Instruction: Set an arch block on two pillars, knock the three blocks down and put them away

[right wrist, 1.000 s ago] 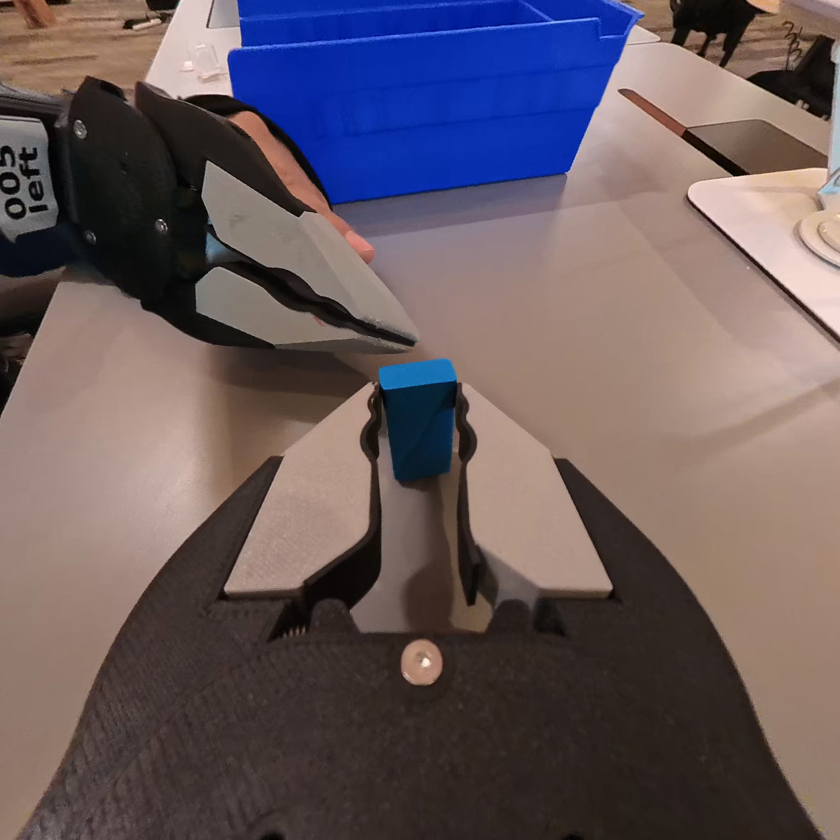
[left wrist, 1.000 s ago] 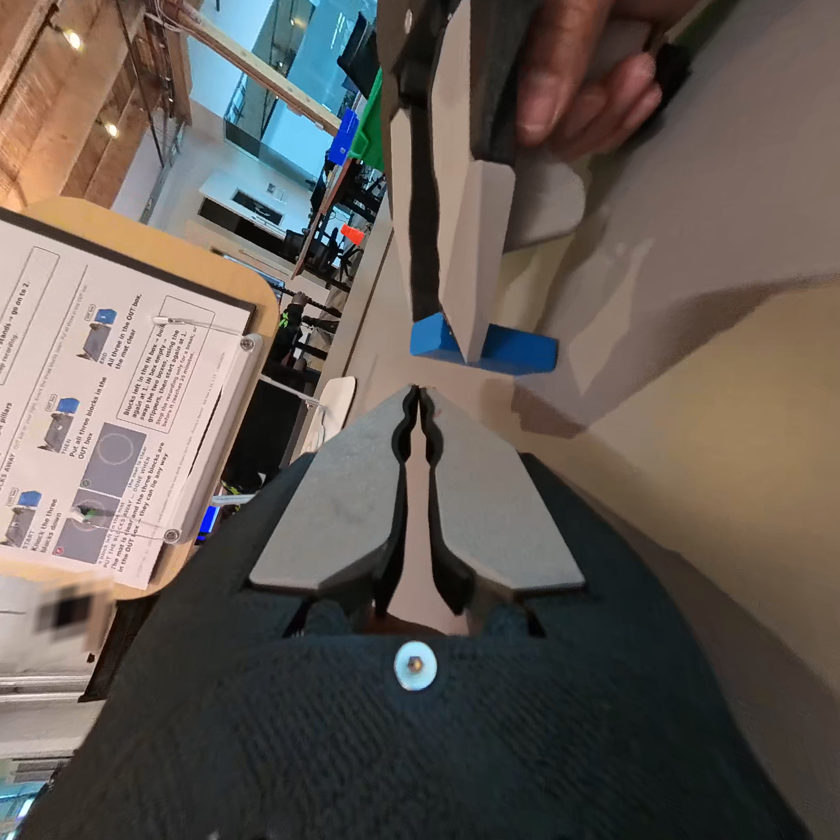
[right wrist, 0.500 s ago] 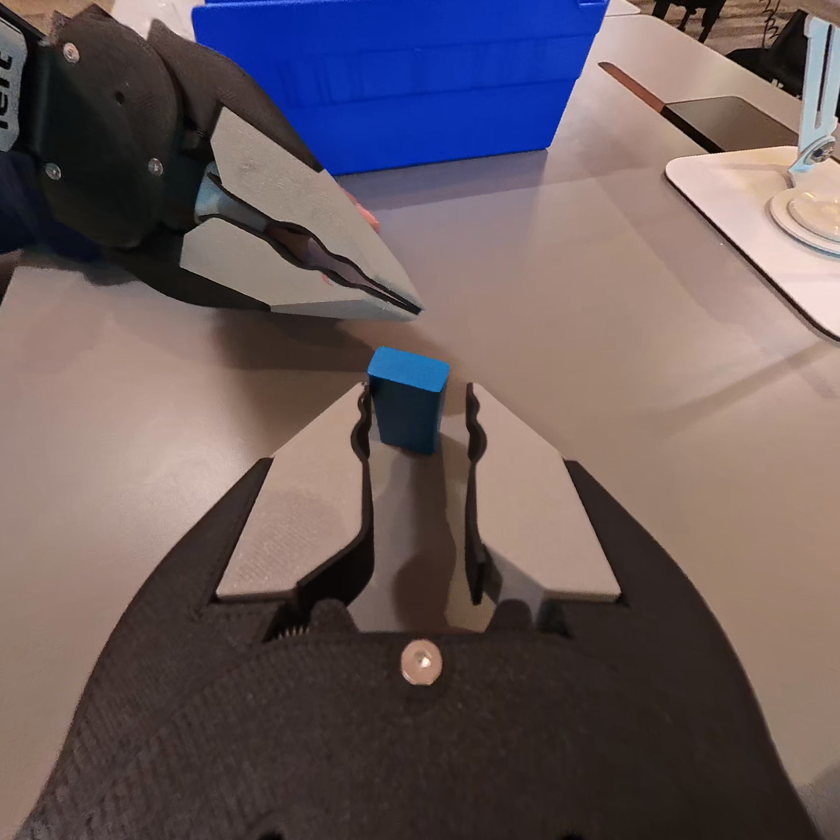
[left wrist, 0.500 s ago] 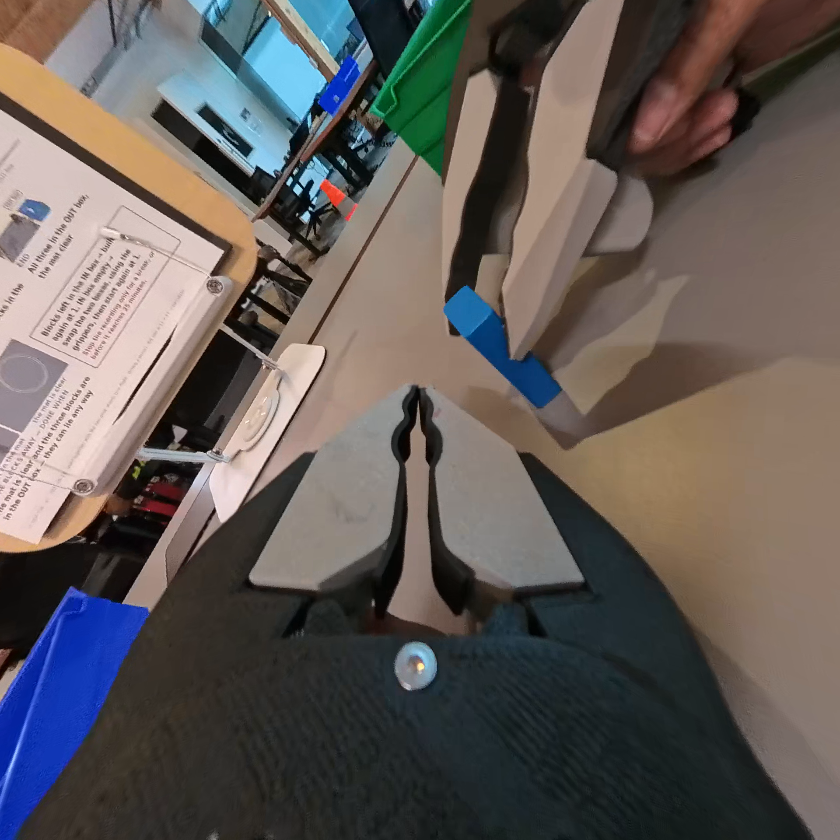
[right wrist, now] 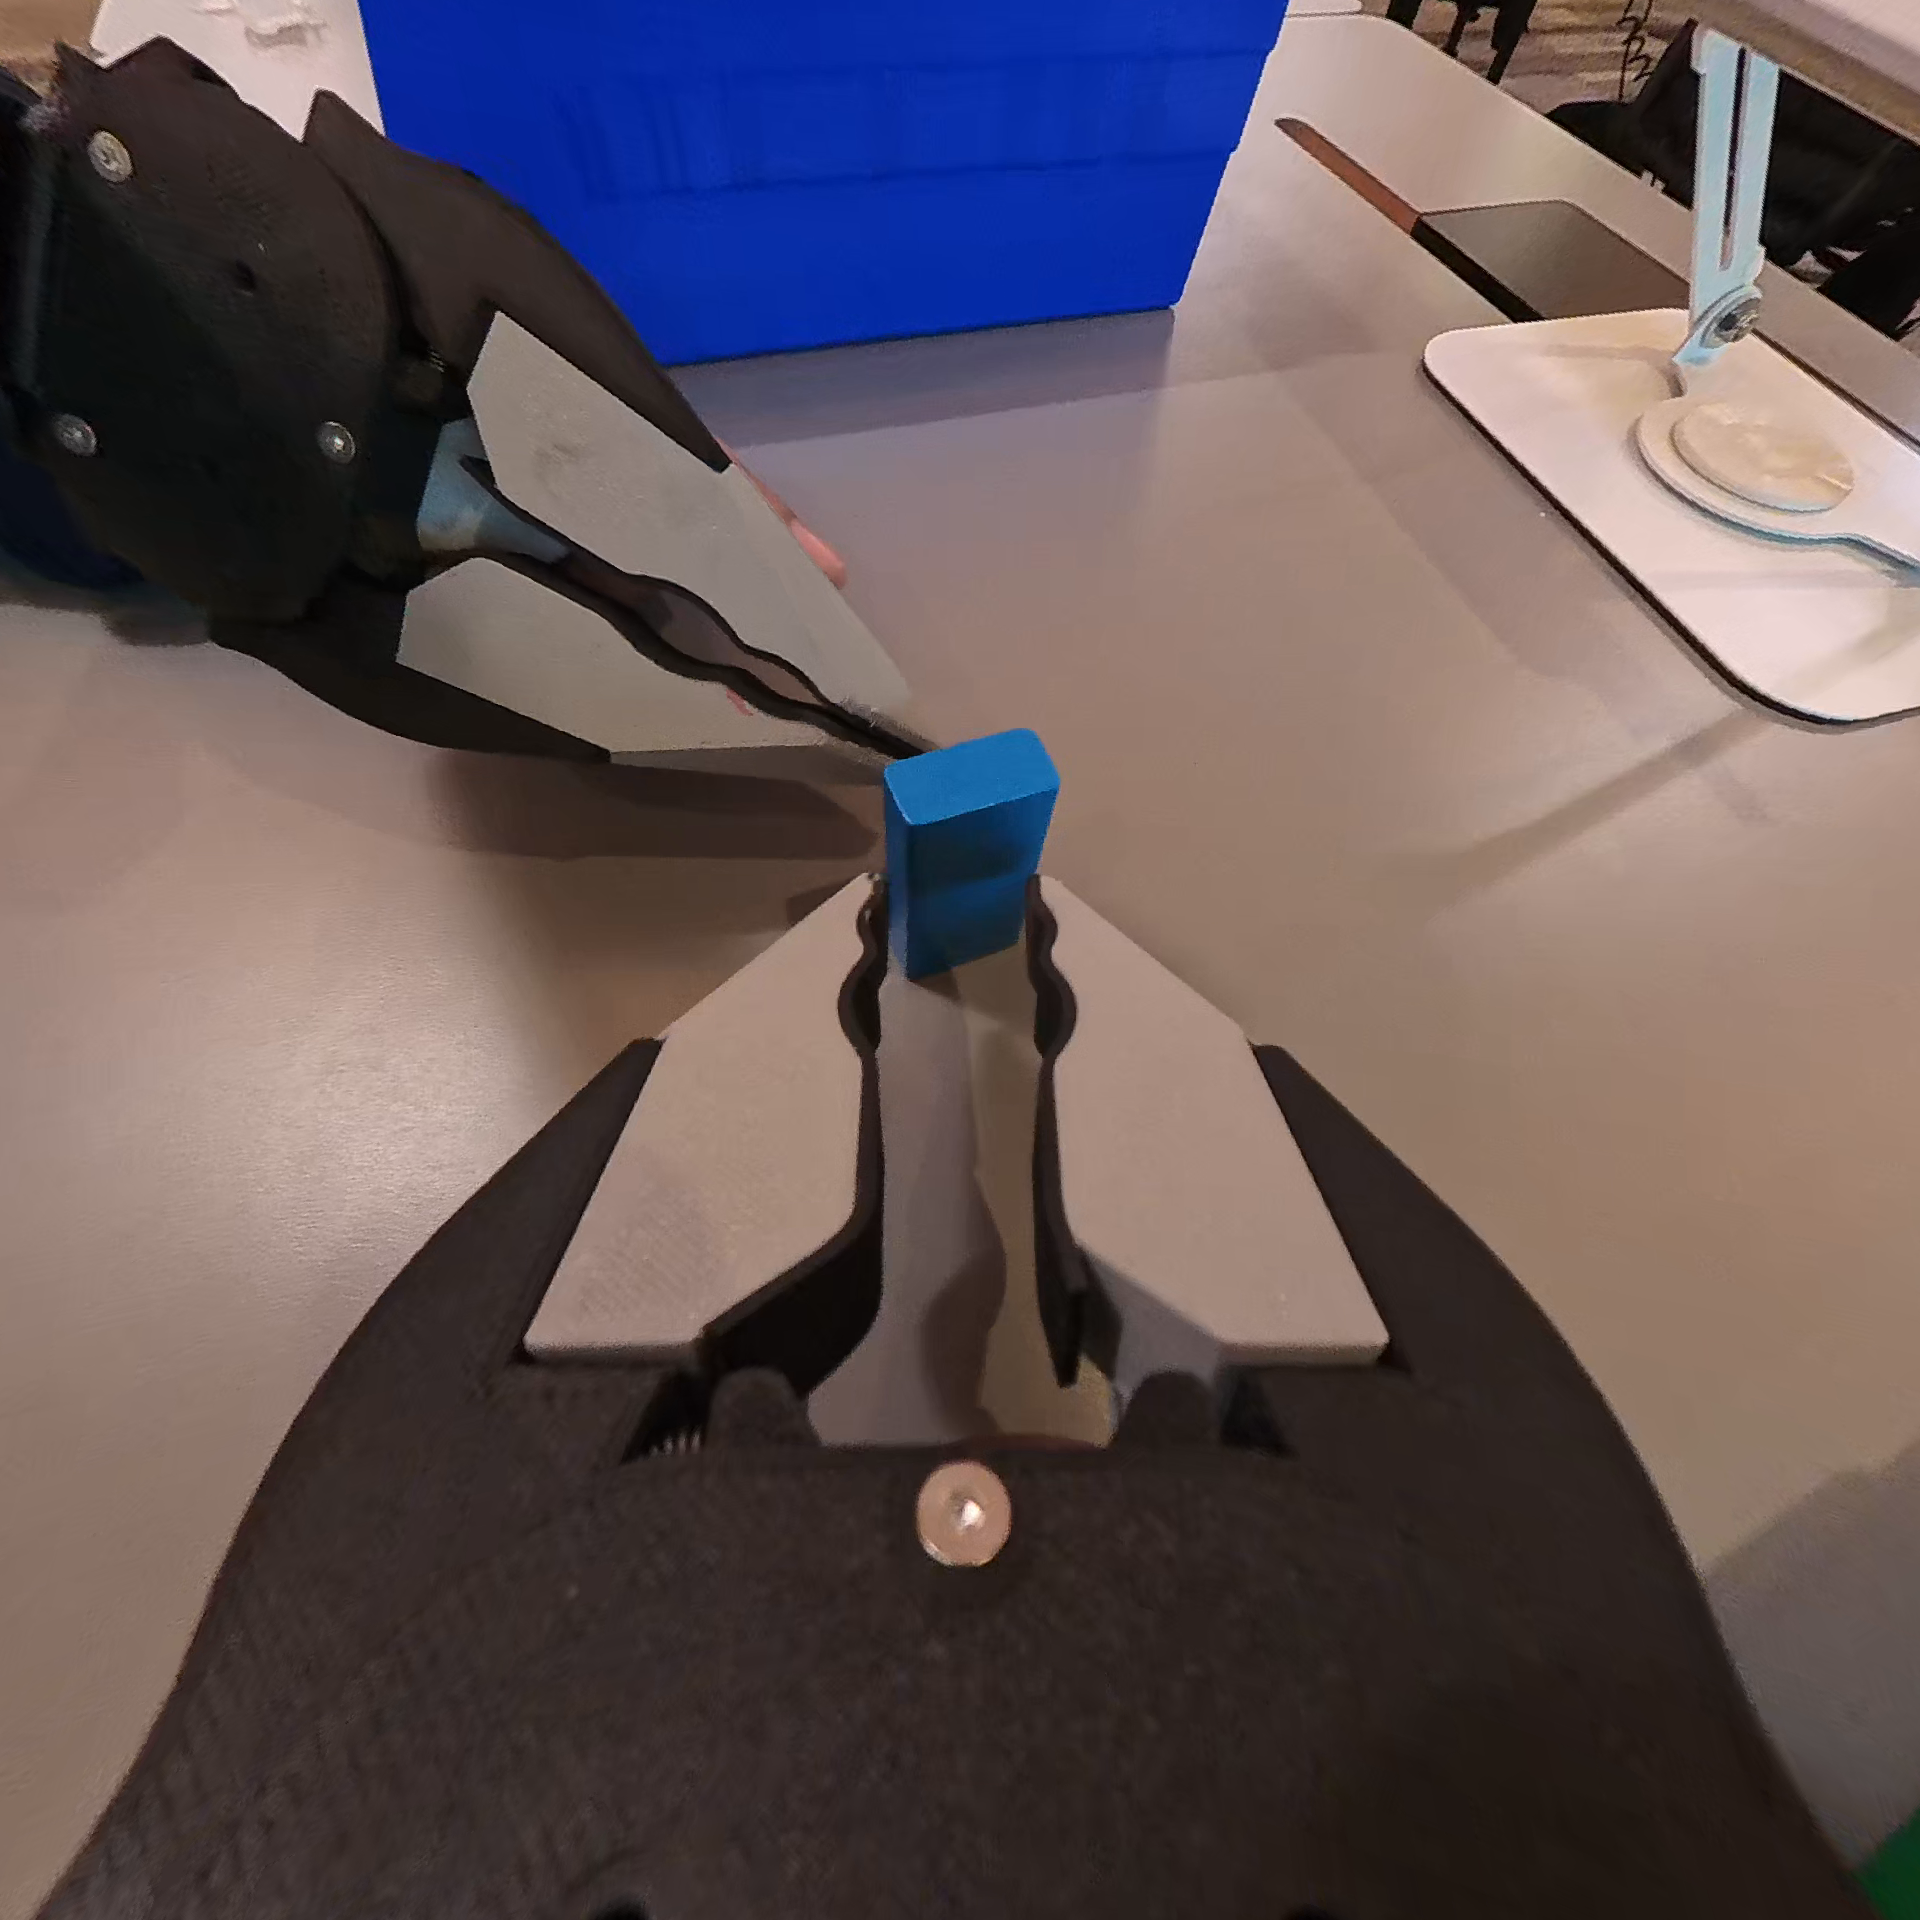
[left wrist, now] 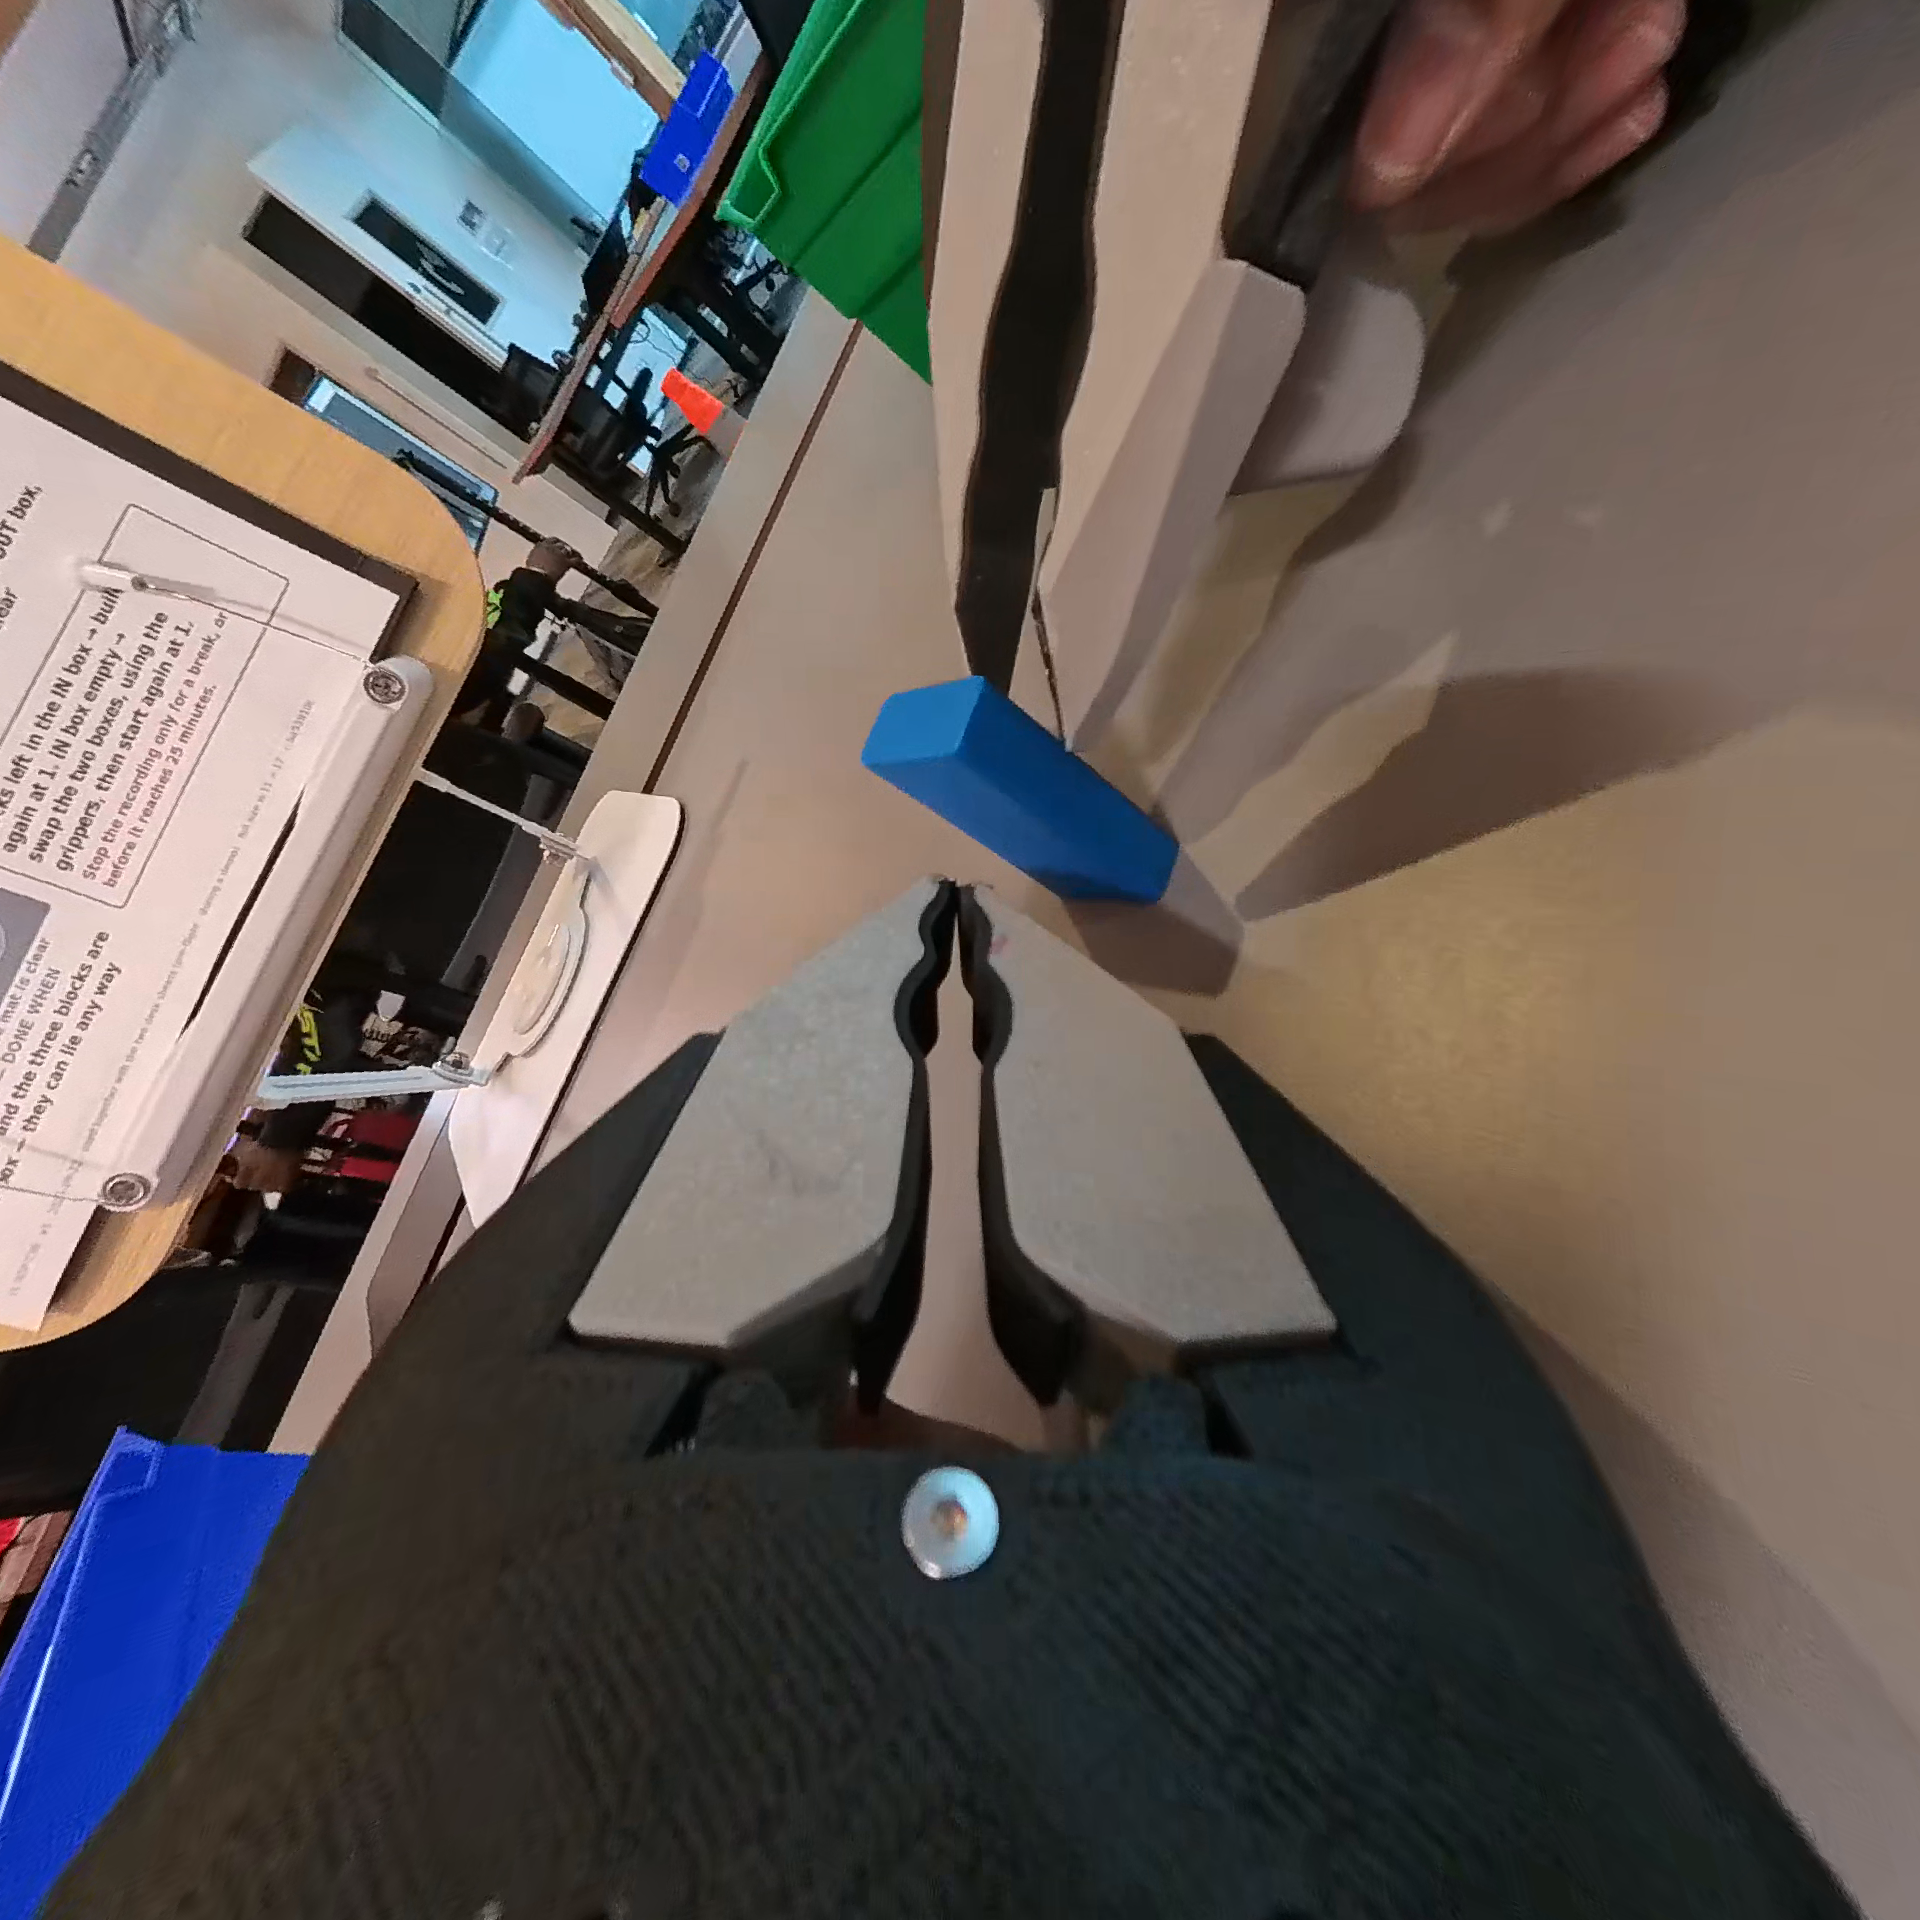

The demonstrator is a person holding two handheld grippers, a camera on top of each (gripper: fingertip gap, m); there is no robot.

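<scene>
A blue rectangular block (right wrist: 966, 852) stands on end on the grey table (right wrist: 1299, 779), leaning slightly. My right gripper (right wrist: 958, 894) is shut on its lower part, with both pads against its sides. In the left wrist view the same block (left wrist: 1018, 800) sits at the tips of the right gripper (left wrist: 1039, 675). My left gripper (left wrist: 954, 885) is shut and empty, its tips close to the block. In the right wrist view the left gripper (right wrist: 904, 740) comes in from the left, with its tip at the block's top edge. No other blocks are in view.
A blue bin (right wrist: 810, 156) stands on the table behind the block. A white stand base (right wrist: 1662, 499) is at the right. A green bin (left wrist: 831, 187), an instruction sheet on a wooden board (left wrist: 156, 831) and a hand (left wrist: 1507, 104) on the right gripper also show. Both grippers' tips are close together, under 4 cm apart.
My right jaws opened wider around the block half a second ago and have now closed on it. My left gripper, still shut, has moved closer to the block's top.
</scene>
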